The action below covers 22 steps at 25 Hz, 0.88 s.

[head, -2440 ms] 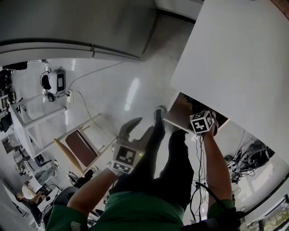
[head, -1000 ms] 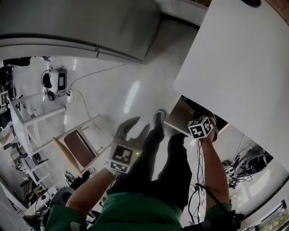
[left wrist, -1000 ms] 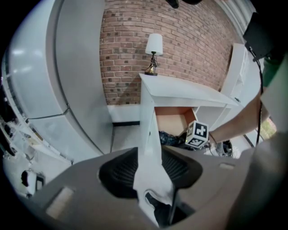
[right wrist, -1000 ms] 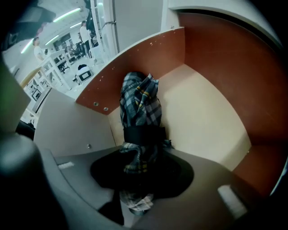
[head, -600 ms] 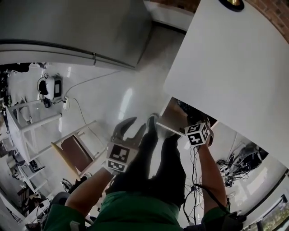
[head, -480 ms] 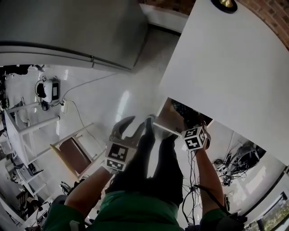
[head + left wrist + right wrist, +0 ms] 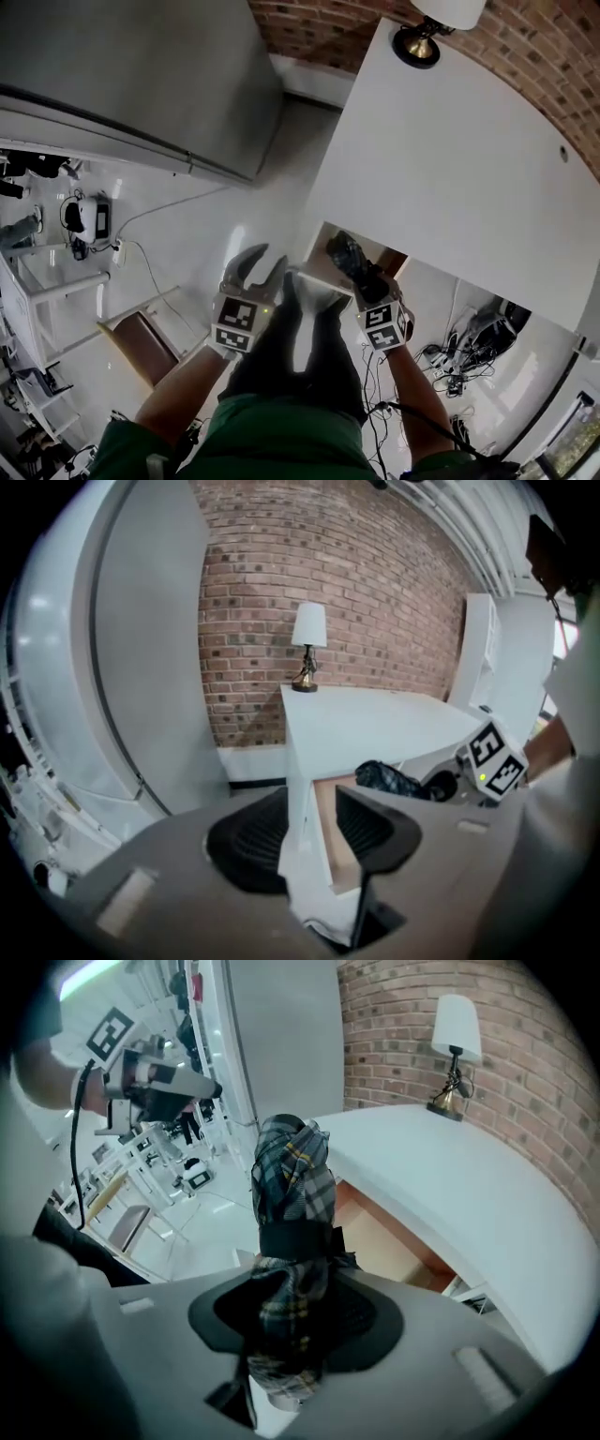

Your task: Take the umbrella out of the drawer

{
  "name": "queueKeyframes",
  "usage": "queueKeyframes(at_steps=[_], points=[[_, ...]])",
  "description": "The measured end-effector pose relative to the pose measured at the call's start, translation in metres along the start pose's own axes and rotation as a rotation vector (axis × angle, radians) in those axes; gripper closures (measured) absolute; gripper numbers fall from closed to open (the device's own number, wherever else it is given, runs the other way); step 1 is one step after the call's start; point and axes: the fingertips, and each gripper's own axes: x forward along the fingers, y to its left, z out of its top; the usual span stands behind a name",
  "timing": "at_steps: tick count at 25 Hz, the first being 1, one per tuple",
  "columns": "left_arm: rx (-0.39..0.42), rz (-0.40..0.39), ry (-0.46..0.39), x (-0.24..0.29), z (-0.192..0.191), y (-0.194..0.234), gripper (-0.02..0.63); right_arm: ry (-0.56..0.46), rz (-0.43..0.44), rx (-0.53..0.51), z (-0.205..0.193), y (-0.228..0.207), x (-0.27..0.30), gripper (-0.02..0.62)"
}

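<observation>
The right tool (image 7: 298, 1312) pinches the folded plaid umbrella (image 7: 292, 1185) near one end. The rest of it stands out ahead of the jaws, above the open drawer (image 7: 386, 1244). The left tool (image 7: 314, 841) is spread and grips nothing. Gripped so far from its middle, on soft fabric, the umbrella may tip or slide free.

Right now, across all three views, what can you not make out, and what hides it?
The drawer's contents: left gripper view, the left gripper's own jaws cover the inside; head view, the umbrella overlaps it.
The umbrella's lower end: right gripper view, buried in the right gripper.
The lamp's shade: head view, cut by the top edge.
</observation>
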Motion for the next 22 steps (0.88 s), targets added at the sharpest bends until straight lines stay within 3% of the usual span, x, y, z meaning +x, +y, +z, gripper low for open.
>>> queueKeyframes(at_steps=[10,22], points=[[0.015,0.057,-0.119,-0.052,0.073,0.021,0.449,-0.138,-0.052,0.119,0.069,0.000,-0.092,0.442],[0.061,0.022,-0.241,-0.089,0.136,0.031,0.449,-0.306,-0.227,0.316,0.129,-0.049,-0.182,0.440]])
